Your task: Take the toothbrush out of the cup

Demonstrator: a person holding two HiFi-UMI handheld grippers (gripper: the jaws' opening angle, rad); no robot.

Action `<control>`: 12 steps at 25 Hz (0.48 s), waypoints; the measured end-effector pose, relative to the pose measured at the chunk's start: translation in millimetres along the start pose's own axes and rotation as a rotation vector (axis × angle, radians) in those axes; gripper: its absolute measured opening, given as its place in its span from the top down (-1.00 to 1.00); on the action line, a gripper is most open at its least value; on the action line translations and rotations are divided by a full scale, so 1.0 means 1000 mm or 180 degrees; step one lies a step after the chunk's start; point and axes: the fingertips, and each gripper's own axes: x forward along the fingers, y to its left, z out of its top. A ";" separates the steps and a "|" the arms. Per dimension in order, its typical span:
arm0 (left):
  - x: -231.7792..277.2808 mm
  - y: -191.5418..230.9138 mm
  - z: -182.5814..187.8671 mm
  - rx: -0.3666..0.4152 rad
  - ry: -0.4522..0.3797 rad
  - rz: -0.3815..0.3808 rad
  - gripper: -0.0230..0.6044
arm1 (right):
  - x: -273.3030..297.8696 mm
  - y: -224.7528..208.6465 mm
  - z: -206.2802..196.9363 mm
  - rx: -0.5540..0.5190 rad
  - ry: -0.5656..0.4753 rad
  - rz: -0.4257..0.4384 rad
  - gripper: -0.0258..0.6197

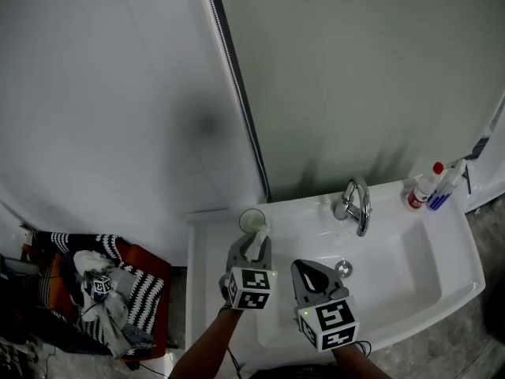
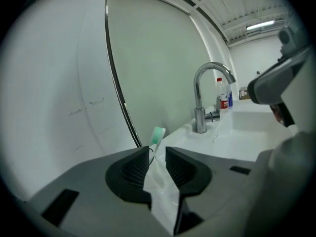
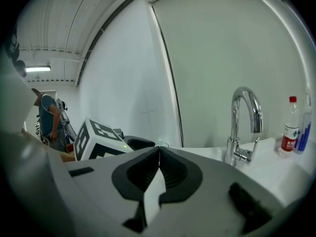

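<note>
The left gripper [image 2: 157, 154] has its jaws narrowly parted and holds nothing. It points at the green-headed toothbrush [image 2: 157, 134], which stands in the clear glass cup [image 1: 252, 219] on the white sink's [image 1: 450, 243] corner. The right gripper [image 3: 159, 149] is closed and empty, and the label on the red-capped white bottle [image 3: 290, 127] is too small to read.

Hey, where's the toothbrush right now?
The toothbrush stands in the clear cup at the back left corner of the sink, just ahead of the open left gripper and left of the faucet.

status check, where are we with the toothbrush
Left gripper open, tips at the toothbrush, not clamped. Right gripper shut, empty, over the sink. Toothbrush in the cup. Nothing blocking.
</note>
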 end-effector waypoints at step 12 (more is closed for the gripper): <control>0.025 0.002 -0.005 0.0620 -0.0036 0.0119 0.62 | -0.001 -0.002 -0.015 0.0090 0.0117 -0.0087 0.88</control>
